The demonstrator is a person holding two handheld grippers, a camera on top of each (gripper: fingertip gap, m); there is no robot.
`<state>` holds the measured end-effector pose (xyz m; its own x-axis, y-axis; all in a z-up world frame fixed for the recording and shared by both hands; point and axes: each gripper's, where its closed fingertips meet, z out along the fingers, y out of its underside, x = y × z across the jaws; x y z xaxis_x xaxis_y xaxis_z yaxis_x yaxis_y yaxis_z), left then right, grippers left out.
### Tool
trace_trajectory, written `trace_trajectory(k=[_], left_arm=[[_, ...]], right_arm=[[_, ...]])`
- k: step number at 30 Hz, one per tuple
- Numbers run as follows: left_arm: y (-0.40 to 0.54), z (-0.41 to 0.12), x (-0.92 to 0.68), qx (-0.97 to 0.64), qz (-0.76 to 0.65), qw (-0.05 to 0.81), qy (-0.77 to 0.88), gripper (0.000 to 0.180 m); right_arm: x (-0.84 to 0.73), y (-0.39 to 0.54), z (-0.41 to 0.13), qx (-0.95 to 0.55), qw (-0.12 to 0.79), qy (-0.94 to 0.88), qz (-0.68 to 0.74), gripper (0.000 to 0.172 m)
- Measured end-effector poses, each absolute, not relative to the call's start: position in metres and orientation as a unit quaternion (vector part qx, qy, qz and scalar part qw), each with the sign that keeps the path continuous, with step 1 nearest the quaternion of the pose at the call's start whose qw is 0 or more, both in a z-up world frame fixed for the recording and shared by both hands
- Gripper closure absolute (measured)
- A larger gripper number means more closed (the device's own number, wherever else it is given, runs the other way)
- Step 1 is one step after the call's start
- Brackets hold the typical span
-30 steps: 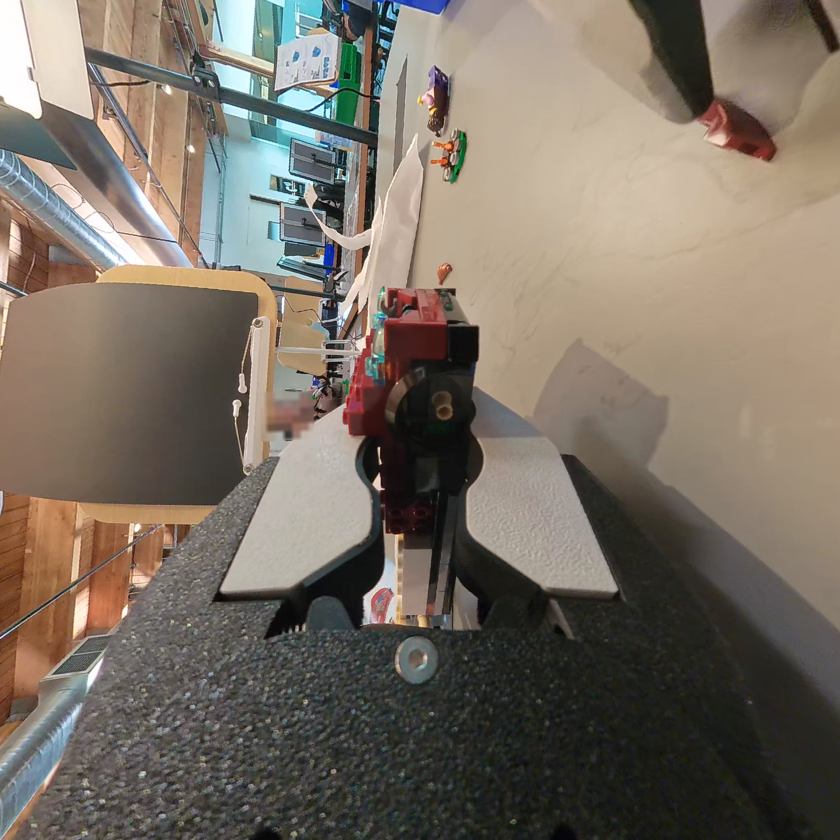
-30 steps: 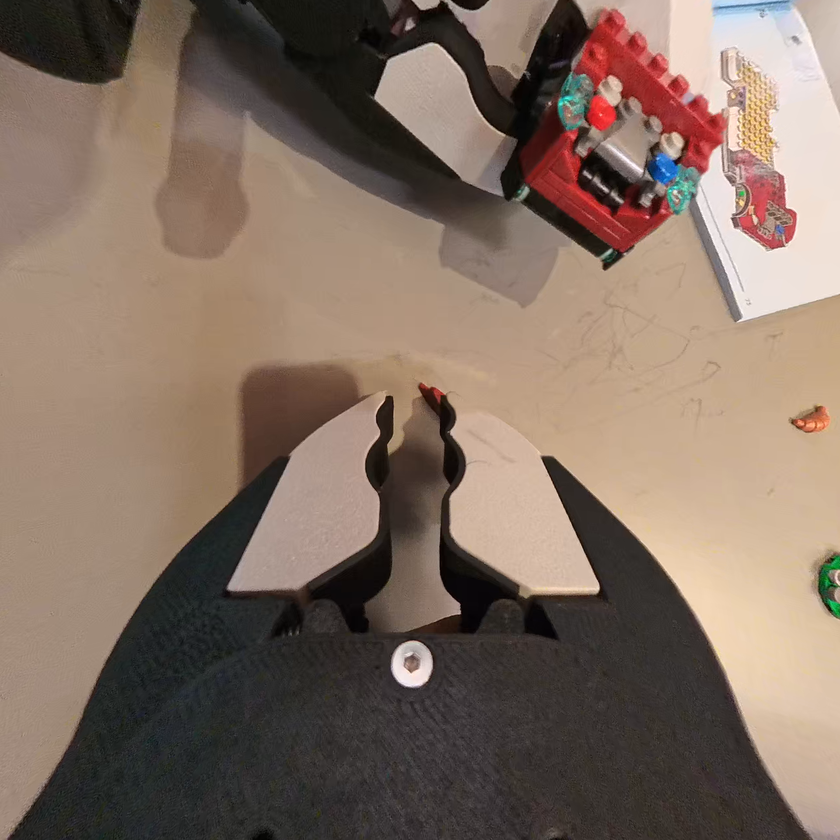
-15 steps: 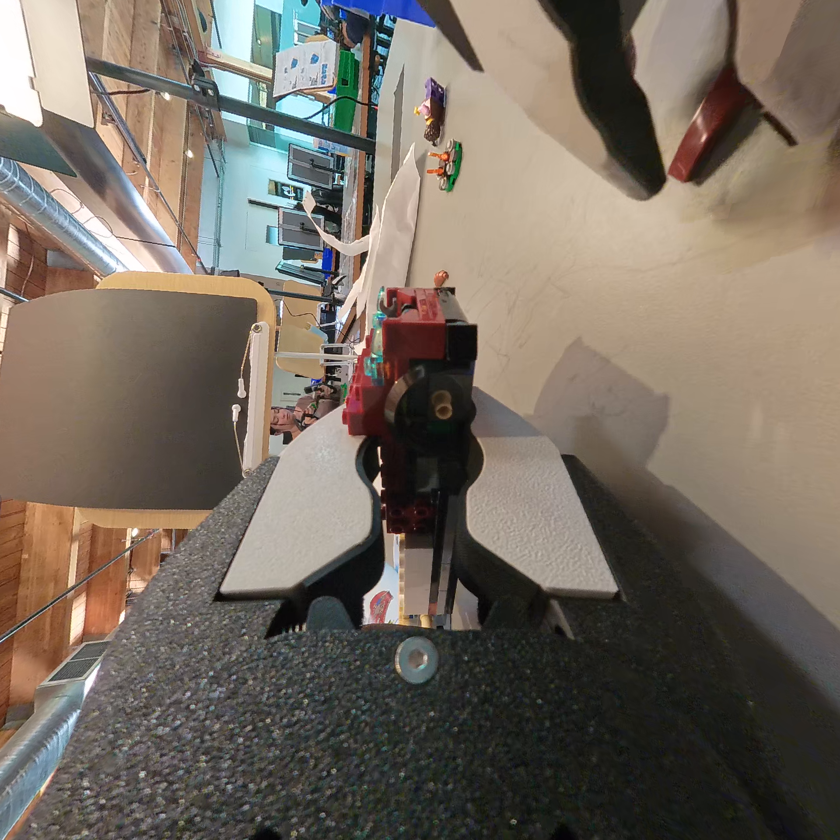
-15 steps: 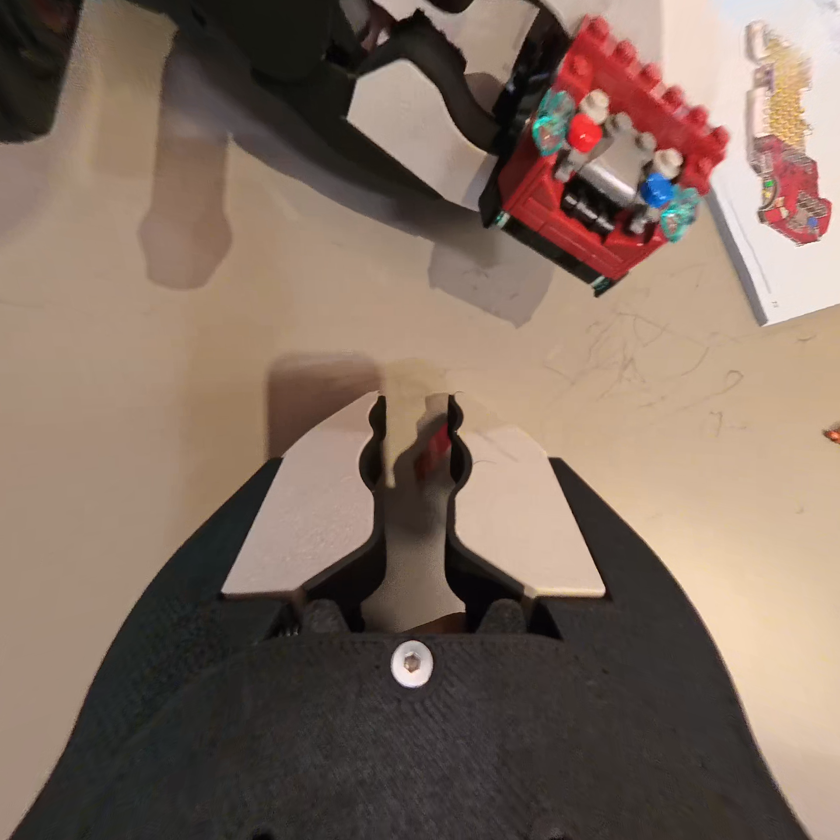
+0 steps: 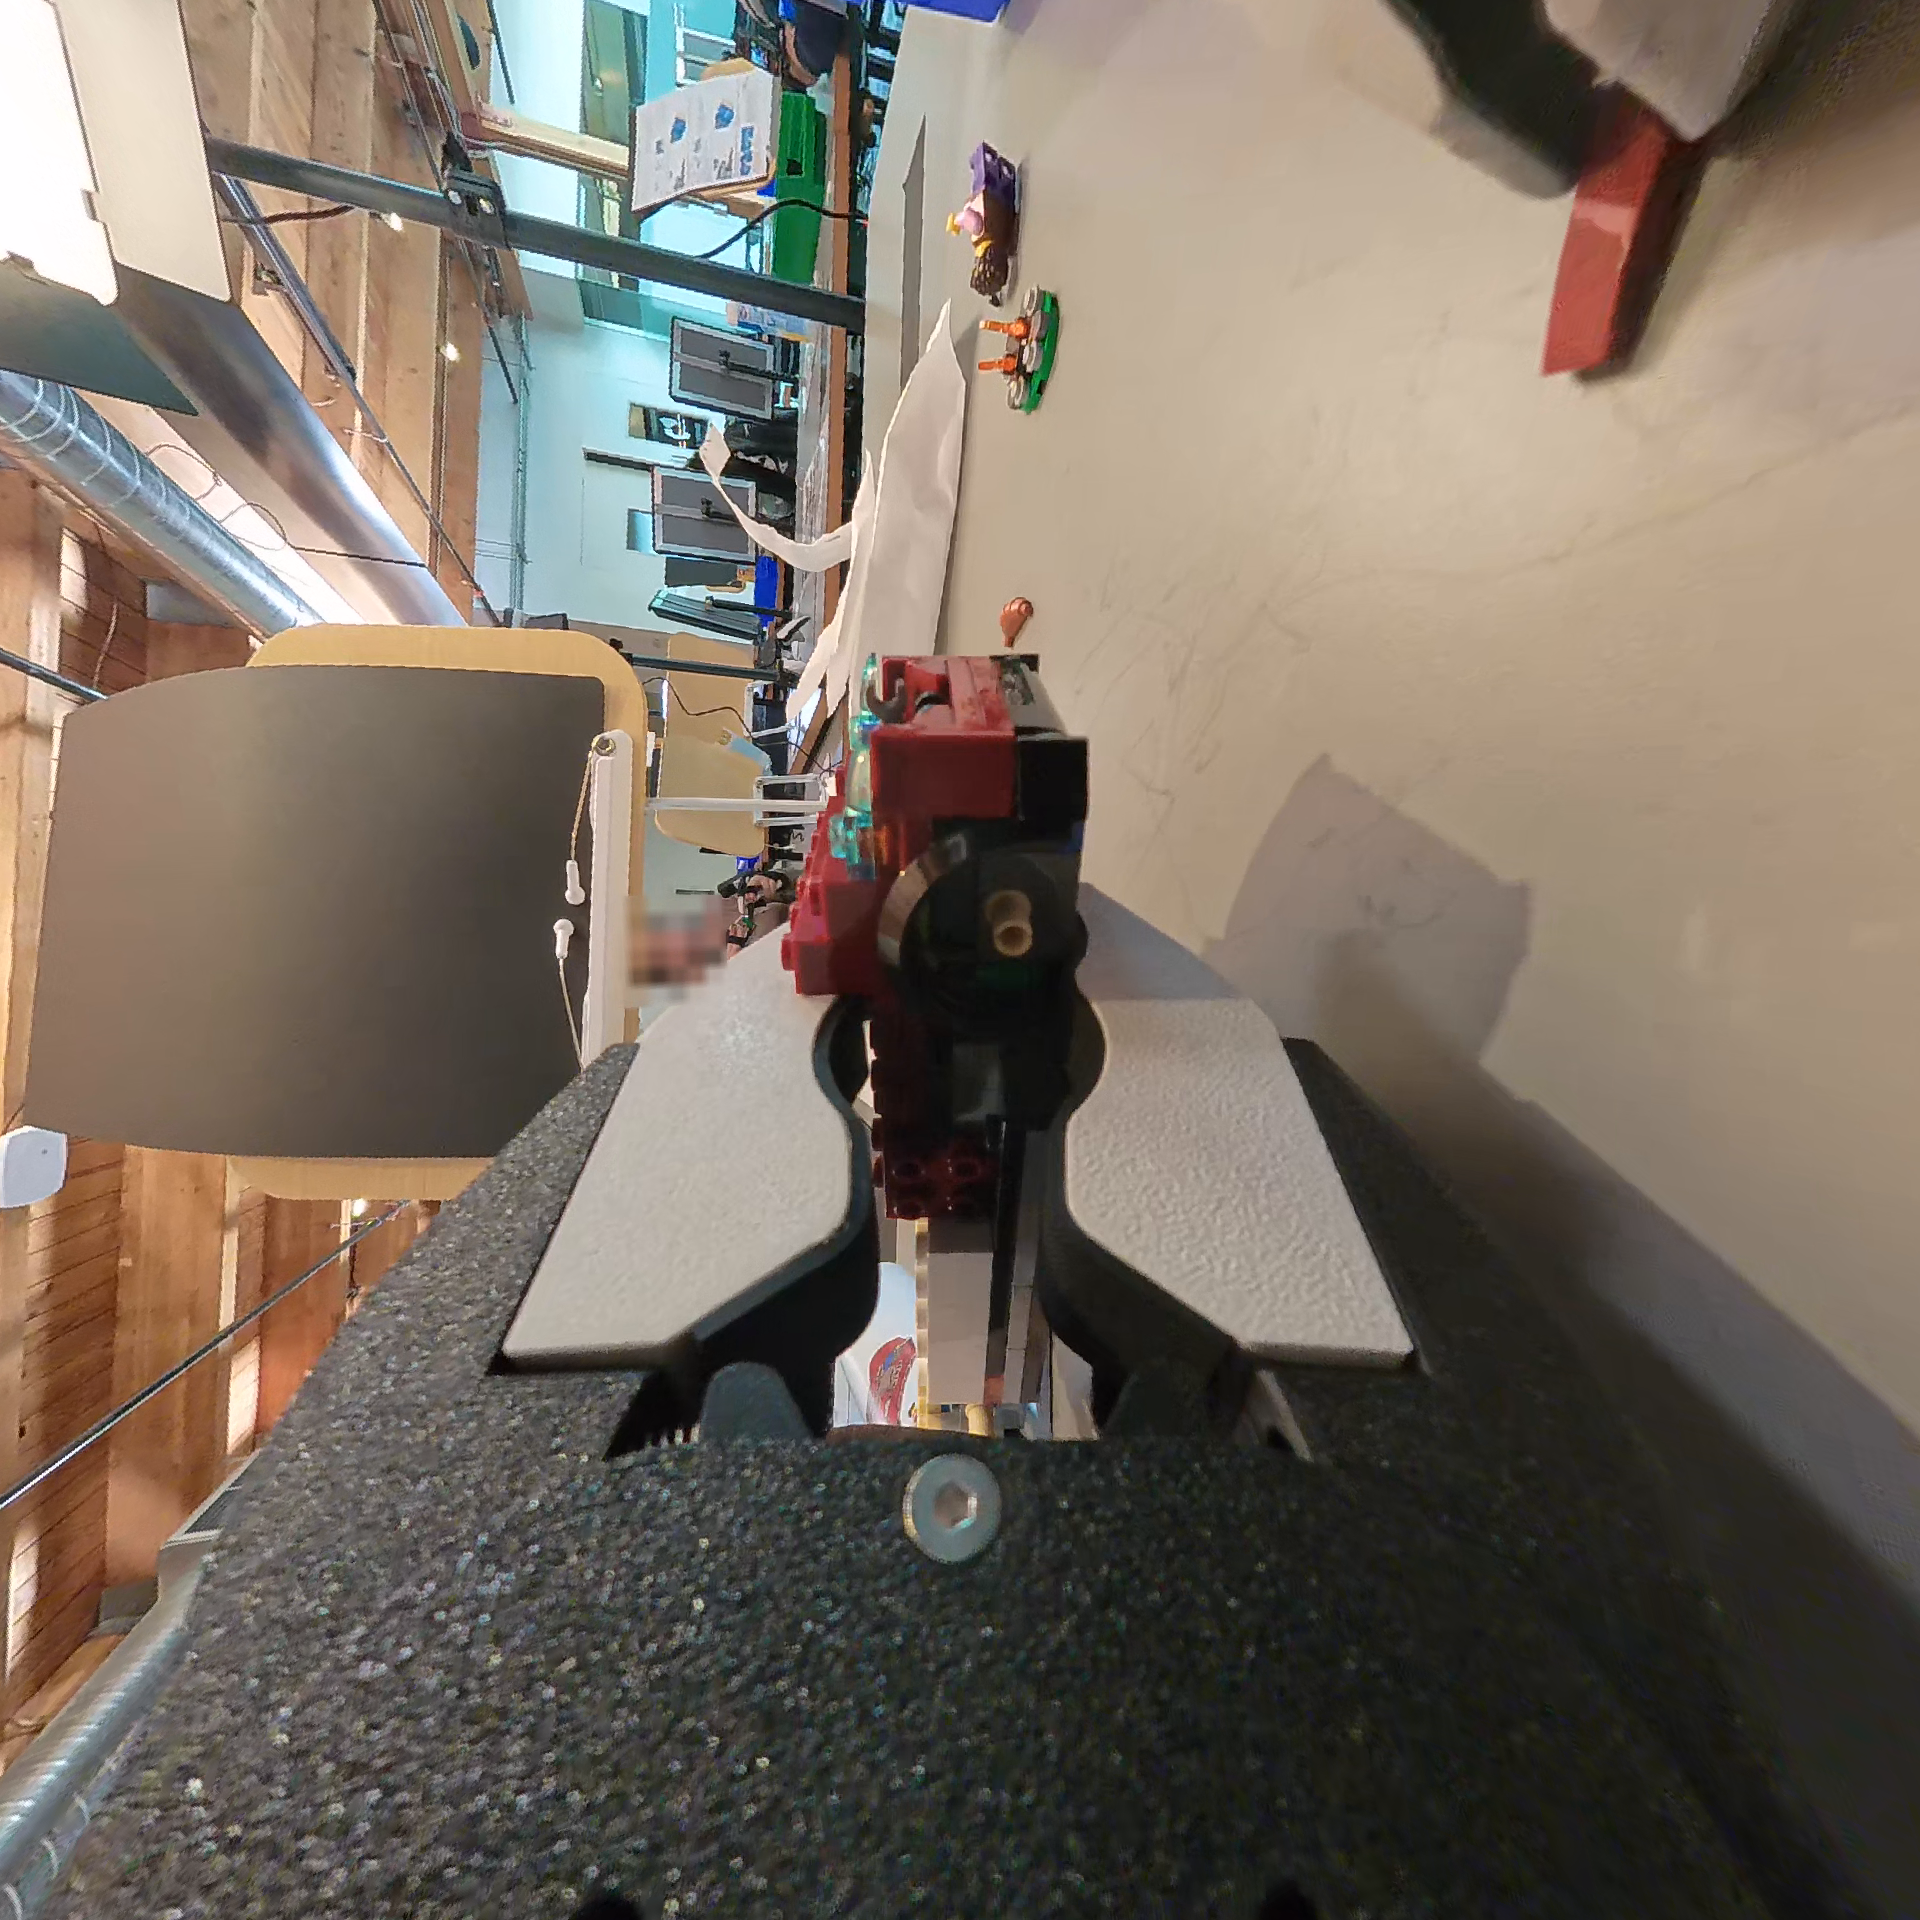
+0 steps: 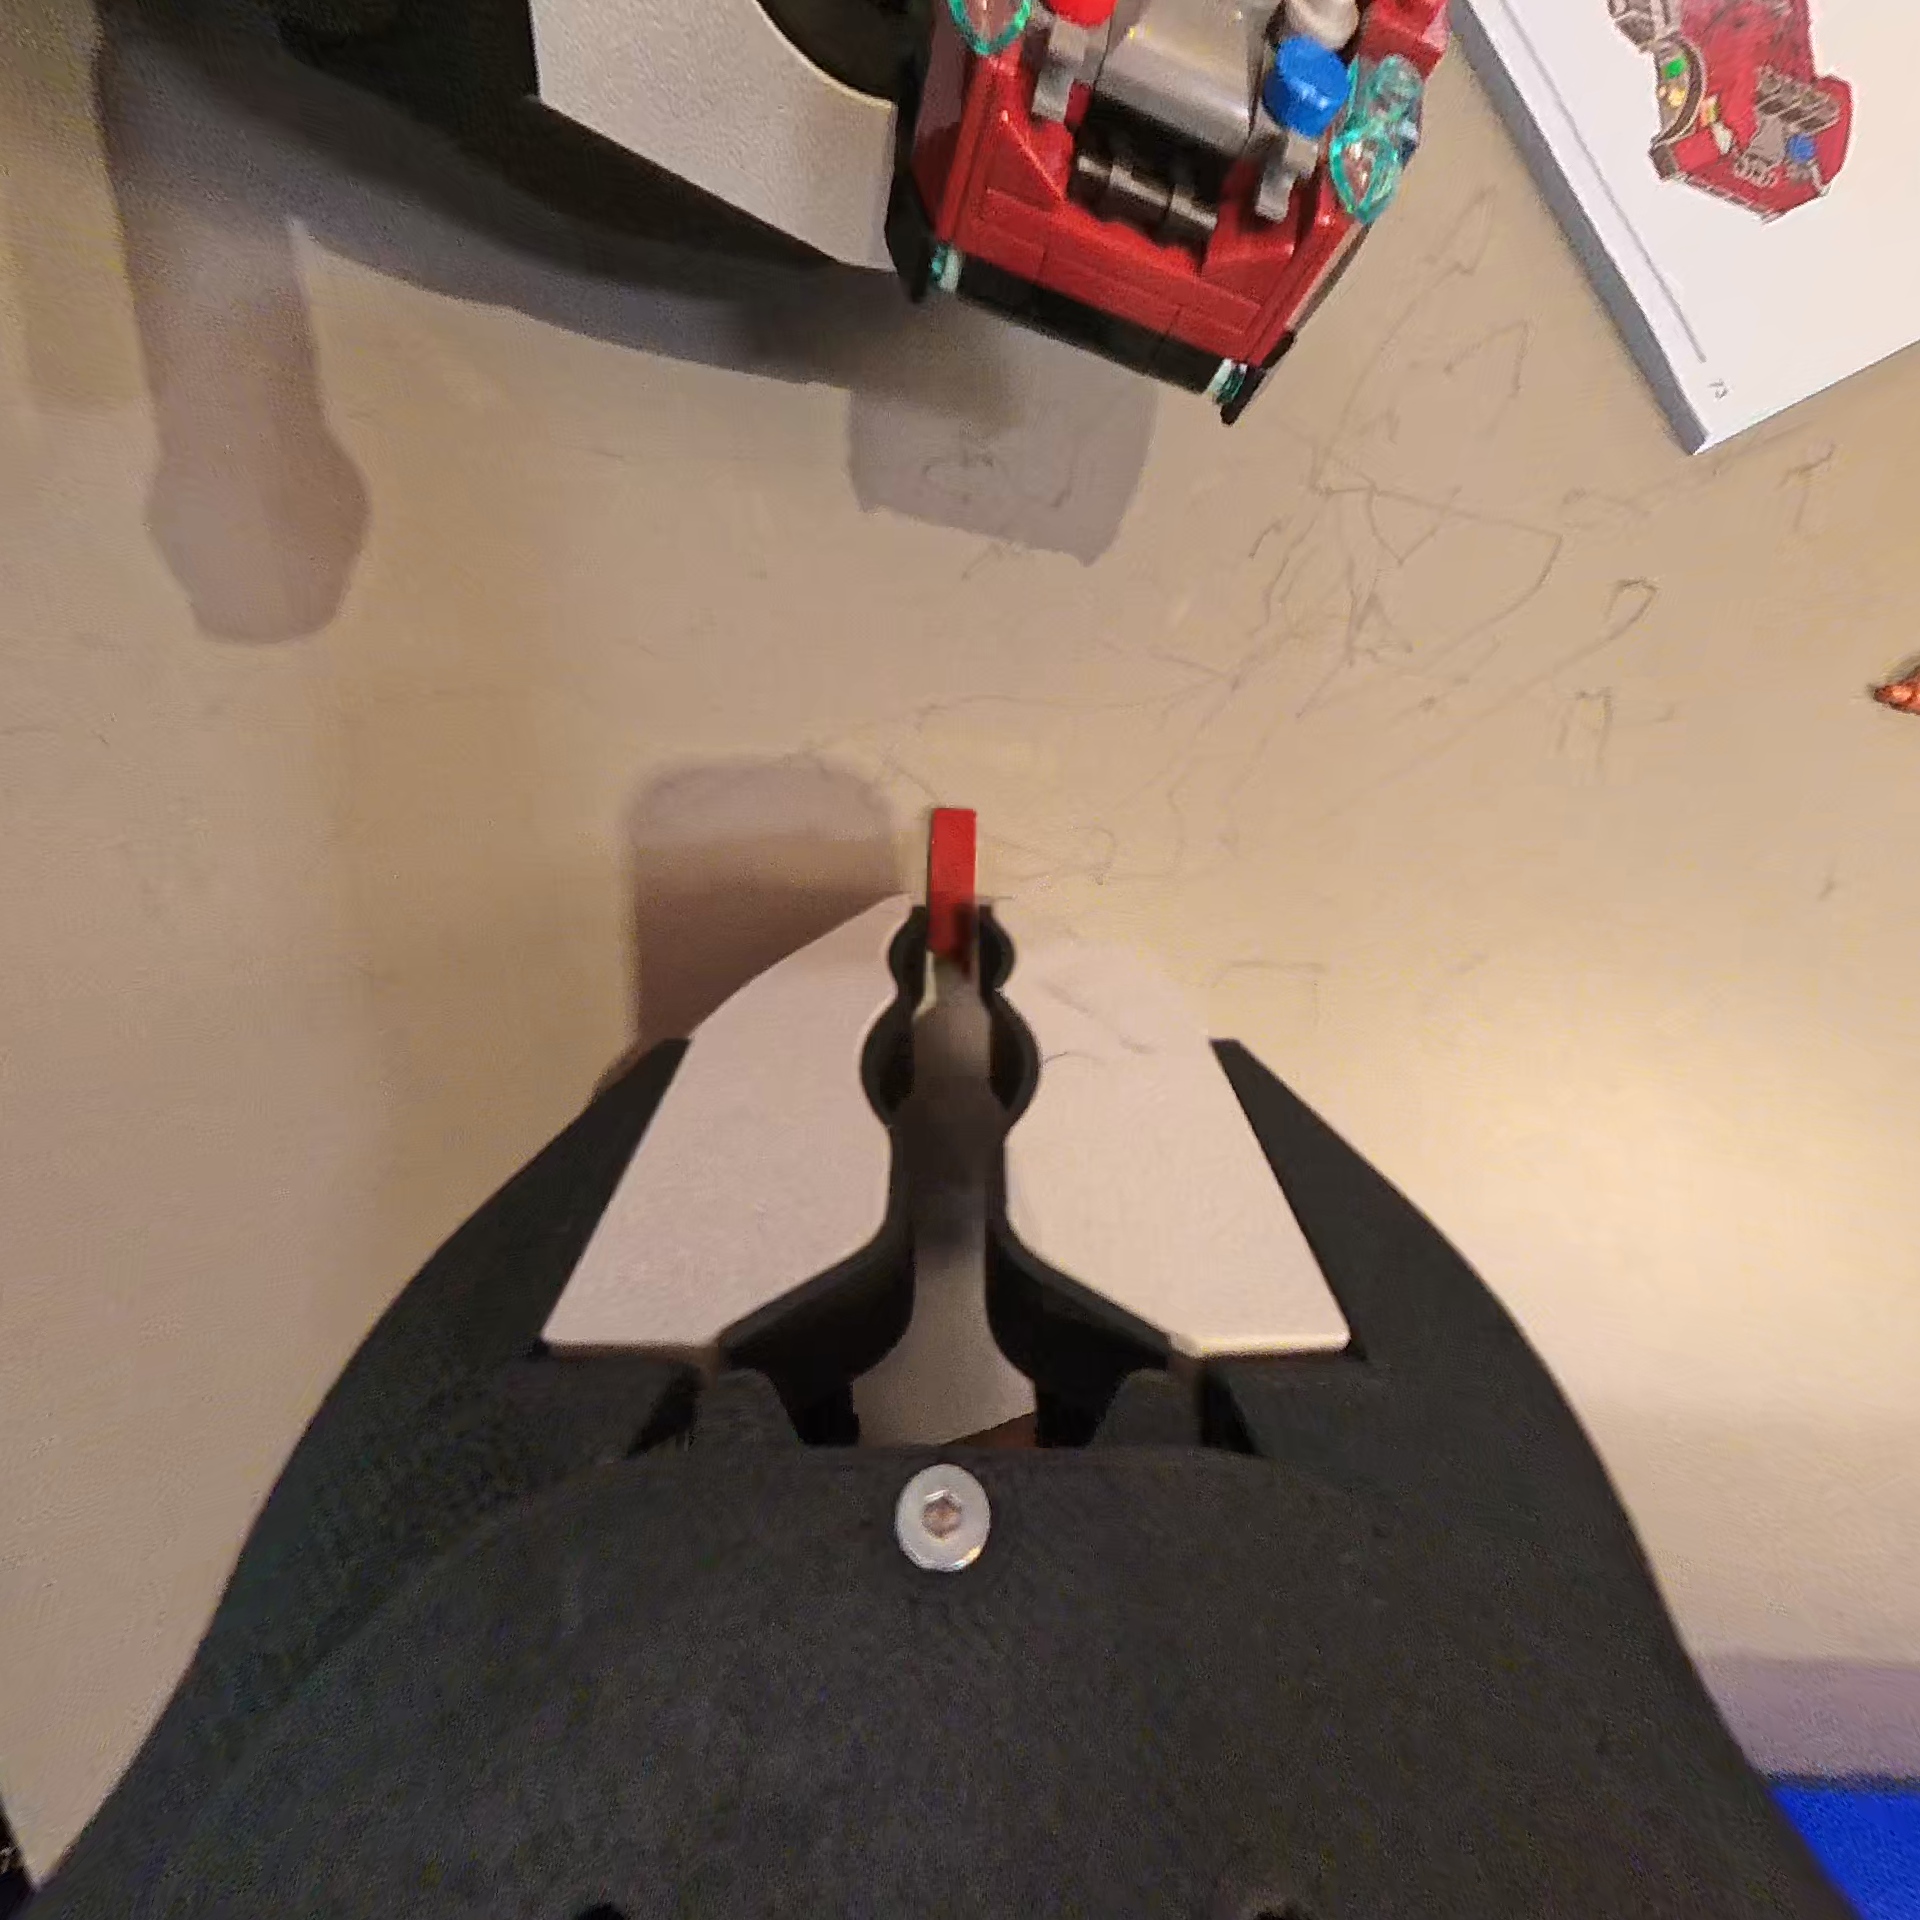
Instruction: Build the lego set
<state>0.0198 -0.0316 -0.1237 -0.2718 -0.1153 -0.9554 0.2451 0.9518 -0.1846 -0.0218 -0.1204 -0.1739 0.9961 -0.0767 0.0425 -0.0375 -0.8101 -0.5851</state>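
Note:
My left gripper (image 5: 961,997) is shut on a dark red and black brick-built vehicle (image 5: 961,831) and holds it above the beige table (image 5: 1455,623). The same model (image 6: 1153,177) shows at the top of the right wrist view, with grey, blue and clear teal parts on it. My right gripper (image 6: 951,935) is shut on a small flat red piece (image 6: 953,873) that sticks out past its fingertips, just above the table. That piece (image 5: 1605,239) also shows at the top right of the left wrist view, held by the other gripper.
A white instruction booklet (image 6: 1714,197) lies at the upper right. A small orange piece (image 5: 1016,618), a green round piece with orange parts (image 5: 1029,348) and a small purple figure (image 5: 992,223) lie farther along the table. A black-backed chair (image 5: 312,904) stands beyond the table edge.
My right gripper closed on the small red piece, which lay loose at the fingertips before, and lifted it toward the model. The left gripper kept its hold.

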Motion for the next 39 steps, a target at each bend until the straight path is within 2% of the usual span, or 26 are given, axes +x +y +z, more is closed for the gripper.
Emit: trace_trajectory(k=[7,13,16,39], left_arm=[[-0.034,-0.124,0.020,0.042,-0.147,0.601,0.785,0.147],[-0.035,-0.125,0.023,0.034,-0.137,0.600,0.787,0.147],[-0.036,-0.128,0.024,0.036,-0.130,0.597,0.791,0.147],[-0.049,-0.126,0.021,0.054,-0.131,0.592,0.793,0.148]], right_arm=[[-0.017,-0.117,-0.169,-0.943,0.328,0.045,-0.028,0.164],[-0.011,-0.089,-0.110,-0.883,0.460,0.089,-0.018,0.164],[-0.012,-0.072,-0.087,-0.862,0.496,0.097,-0.024,0.164],[-0.014,-0.050,-0.100,-0.885,0.454,0.091,-0.044,0.160]])
